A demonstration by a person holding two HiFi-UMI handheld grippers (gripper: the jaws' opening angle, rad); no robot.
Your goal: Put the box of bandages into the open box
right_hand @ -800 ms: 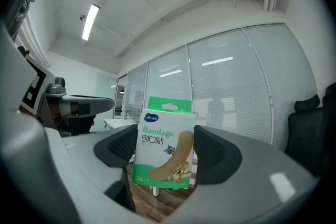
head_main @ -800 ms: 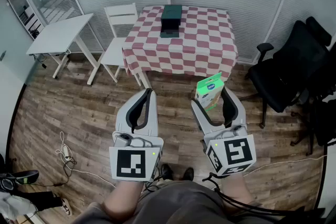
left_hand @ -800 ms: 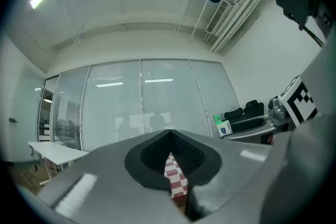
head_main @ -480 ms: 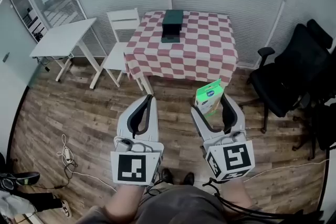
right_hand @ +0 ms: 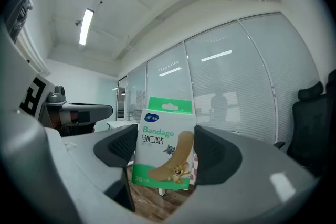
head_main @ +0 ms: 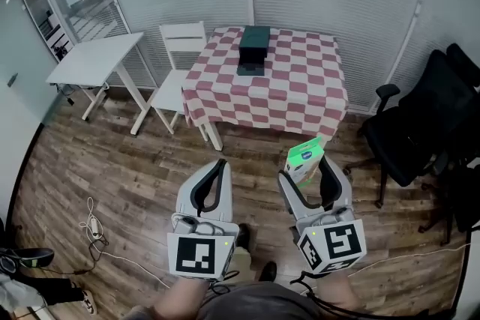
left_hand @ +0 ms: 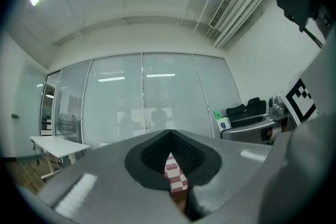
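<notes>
Two hand-held grippers are out in front of the person, well short of the counter (head_main: 294, 90) with its red-and-white checked cloth. The right hand-held gripper (head_main: 306, 170) is clamped on the box of bandages (head_main: 304, 159), which stands upright between its pads with the printed face toward the camera (the green tab on top). The left hand-held gripper (head_main: 218, 164) has its jaws pressed together with nothing between them. The open box (head_main: 253, 50), dark green, sits by the counter's far edge, left of the middle, so the carry has some way to go.

To do this well, I would come up to the near edge and reach across with the bandages held level. The grip should be firm but not crushing, since the thin card probably dents easily. Release only once the pack is down inside the walls. A white chair (head_main: 178, 60) stands at the counter's left edge, so the near edge looks the clearer way in.
</notes>
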